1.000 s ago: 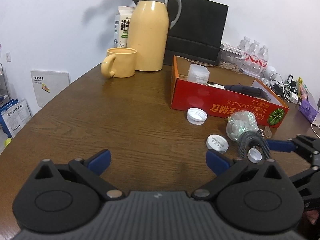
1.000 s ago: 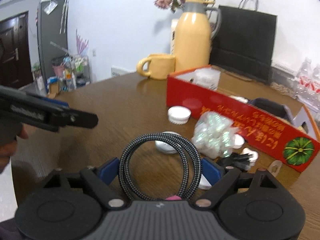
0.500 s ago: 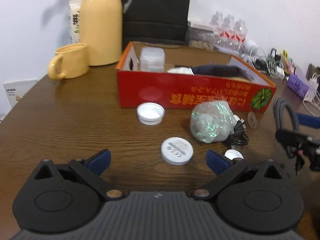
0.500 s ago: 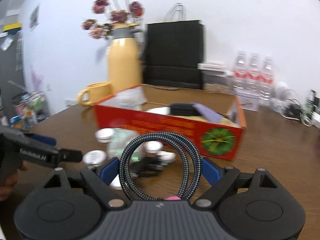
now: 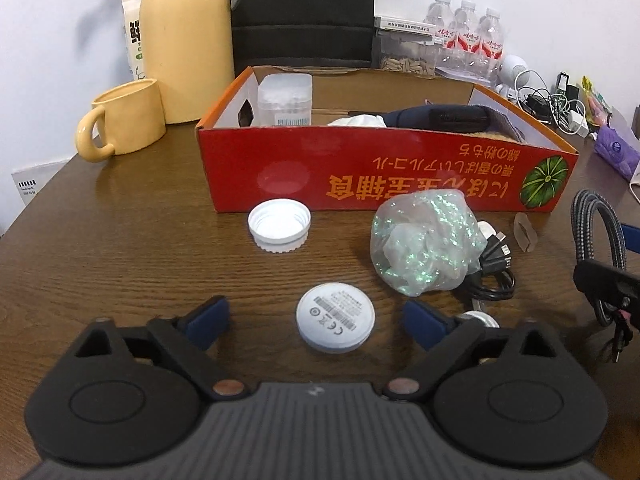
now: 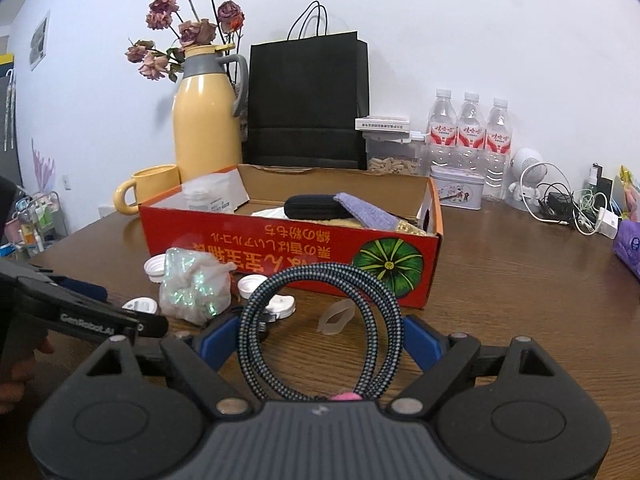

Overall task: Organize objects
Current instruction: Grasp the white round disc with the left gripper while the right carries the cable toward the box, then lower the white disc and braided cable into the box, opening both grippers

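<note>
Partly completed tidying of a desk [image 5: 120, 248]. Several items are already seen inside the red cardboard box [image 5: 380, 172] — a clear plastic container [image 5: 285, 98], a dark pouch [image 6: 316, 207] and a purple cloth [image 6: 366, 210] — while others are left loose on the wood in front of it: a white screw cap [image 5: 279, 226], a round white disc [image 5: 335, 317], a crumpled iridescent bag [image 5: 424, 244] with a black cable bundle [image 5: 494, 268] touching it at its 3 o'clock side, and a small translucent piece [image 6: 336, 317]. The sorting is judged to be roughly midway. The right hand-held gripper [image 6: 316, 342] is shown pointed towards the box, tilted slightly downward; a coiled braided cable [image 6: 320, 332] is carried upright between its wide-set blue pads, the coil filling the gap, so the cable is read as held and not yet boxed. The left hand-held gripper [image 5: 316, 322] is angled more steeply at the desk; its jaws are closing, with the disc lying between the pads at 12 o'clock — no contact with it is visible. A yellow mug [image 5: 124, 120] and yellow flask [image 5: 188, 40] are left standing at the box's 10 o'clock.
</note>
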